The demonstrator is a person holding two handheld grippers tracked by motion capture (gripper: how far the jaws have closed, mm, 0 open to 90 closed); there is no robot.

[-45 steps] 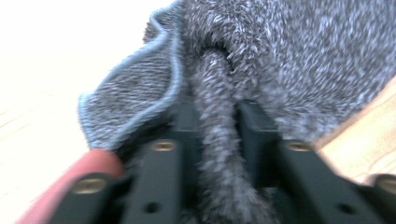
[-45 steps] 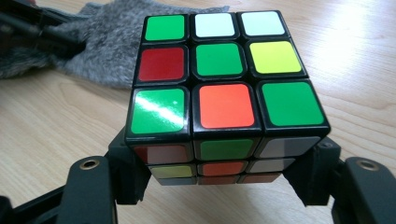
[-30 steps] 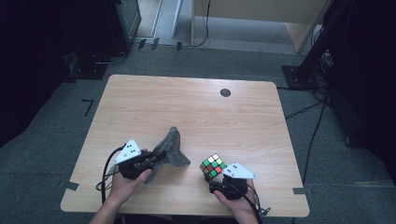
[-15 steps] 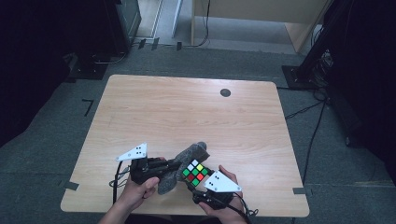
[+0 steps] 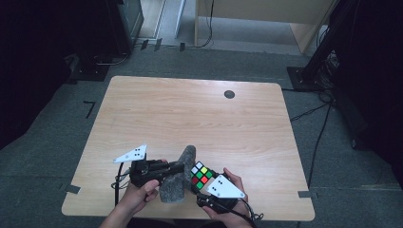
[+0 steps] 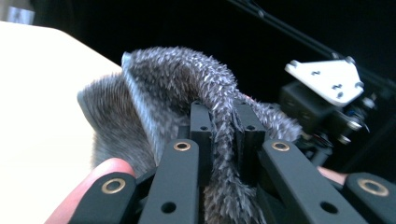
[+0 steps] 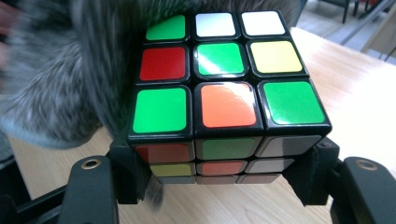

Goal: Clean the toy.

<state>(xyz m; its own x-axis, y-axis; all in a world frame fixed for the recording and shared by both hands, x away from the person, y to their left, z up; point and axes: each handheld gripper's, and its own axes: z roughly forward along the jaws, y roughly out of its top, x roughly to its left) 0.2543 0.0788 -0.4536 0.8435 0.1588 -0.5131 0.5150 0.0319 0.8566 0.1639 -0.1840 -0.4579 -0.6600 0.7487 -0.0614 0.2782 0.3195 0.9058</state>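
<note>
While the left hand-held gripper (image 6: pixel 219 126) pinches a fold of shaggy grey fur cloth (image 6: pixel 173 84) between its closed jaws, the right hand-held gripper (image 7: pixel 219 179) clamps a scrambled colour-stickered puzzle cube (image 7: pixel 219 88) by its lower sides. Cloth presses against the cube's left face, its long axis running away up the pale wooden desk (image 5: pixel 190 109). Both sit at the near edge, left hand (image 5: pixel 138 197) nearer the cloth.
</note>
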